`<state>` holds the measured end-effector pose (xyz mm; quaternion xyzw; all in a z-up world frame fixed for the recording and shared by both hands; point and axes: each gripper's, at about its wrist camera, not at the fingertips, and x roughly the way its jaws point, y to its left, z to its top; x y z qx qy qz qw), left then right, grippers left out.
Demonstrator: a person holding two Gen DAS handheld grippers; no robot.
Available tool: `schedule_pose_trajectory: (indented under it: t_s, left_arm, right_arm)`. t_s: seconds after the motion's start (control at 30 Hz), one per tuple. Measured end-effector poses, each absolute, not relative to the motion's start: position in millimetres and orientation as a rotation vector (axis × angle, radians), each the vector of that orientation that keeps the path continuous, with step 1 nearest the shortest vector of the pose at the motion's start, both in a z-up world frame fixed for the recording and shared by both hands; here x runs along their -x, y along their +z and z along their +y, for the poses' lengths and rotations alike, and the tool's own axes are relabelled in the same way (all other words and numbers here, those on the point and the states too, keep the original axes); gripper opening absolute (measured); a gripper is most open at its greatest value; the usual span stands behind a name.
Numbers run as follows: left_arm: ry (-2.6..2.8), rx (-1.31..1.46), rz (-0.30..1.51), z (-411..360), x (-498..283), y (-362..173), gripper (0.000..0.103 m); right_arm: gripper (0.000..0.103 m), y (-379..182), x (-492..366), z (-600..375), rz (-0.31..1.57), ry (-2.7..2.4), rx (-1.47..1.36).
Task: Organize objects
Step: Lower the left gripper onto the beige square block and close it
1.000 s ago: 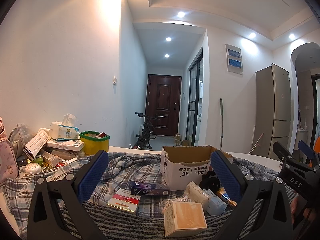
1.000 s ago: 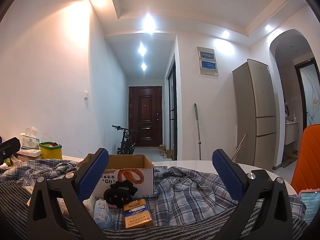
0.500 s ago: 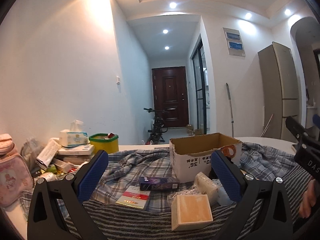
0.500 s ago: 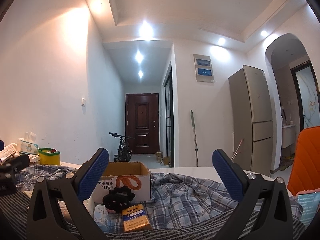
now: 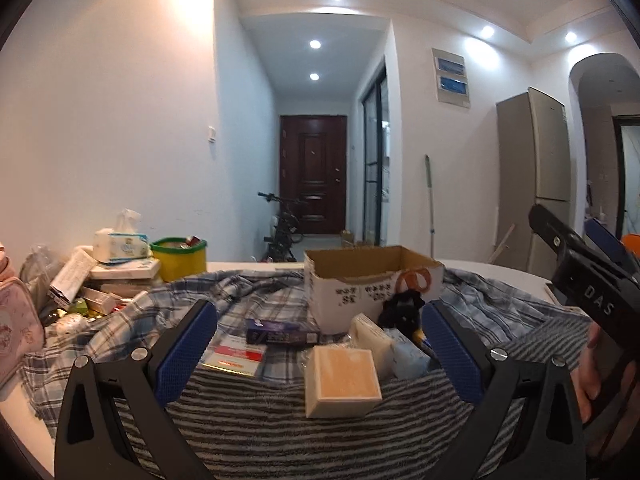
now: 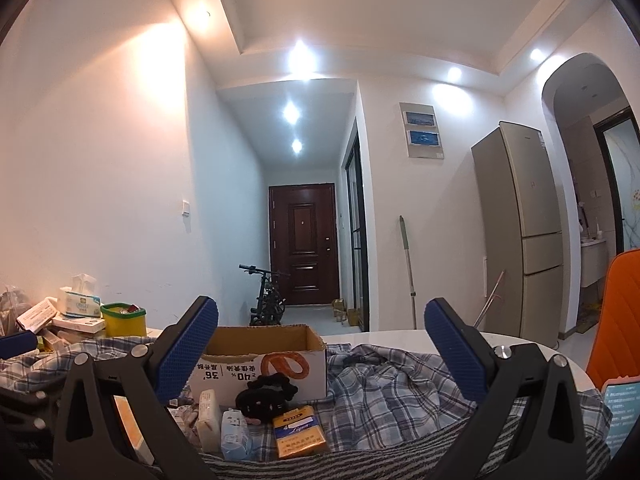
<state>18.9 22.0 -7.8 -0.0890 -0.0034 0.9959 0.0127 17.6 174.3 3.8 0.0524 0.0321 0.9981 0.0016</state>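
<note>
An open cardboard box (image 5: 372,284) stands upright on plaid cloth (image 5: 264,300); before it lie a tan block (image 5: 342,380), purple carton (image 5: 280,332), black plush (image 6: 266,398) and yellow pack (image 6: 300,432).

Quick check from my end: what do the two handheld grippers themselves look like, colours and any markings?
Both match: the left gripper and right gripper have angular black frames with silver screws and two fingers faced with blue textured pads. Seen from the left wrist view, the right gripper's black body carries white "DAS" lettering. No cables or sleeves show.
</note>
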Motion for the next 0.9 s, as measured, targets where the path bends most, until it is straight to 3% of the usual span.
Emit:
schedule_pose_trajectory:
  t_s: [0.13,0.27,0.43,0.6,0.8,0.9]
  left_arm:
    - [3.095,0.369,0.101,30,-10,-8,0.103]
    - [3.008,0.602,0.019,34,11,-23,0.098]
    - [2.951,0.834,0.072,45,38,-46,0.06]
    - [2.88,0.96,0.008,40,54,-55,0.059]
    - [2.885,1.016,0.106,51,58,-58,0.059]
    - [2.895,1.033,0.038,43,64,-59,0.055]
  right_arm:
    - [0.103,4,-17,175,0.128,3.158,-0.162]
    - [0.103,-1,-14,174,0.105,3.142,-0.154]
    - [0.103,-6,-4,178,0.128,3.123,-0.093]
    - [0.103,-9,0,181,0.149,3.131,-0.053]
    - [0.103,-12,5,182,0.144,3.15,-0.028]
    - [0.103,-13,7,180,0.127,3.155,-0.021]
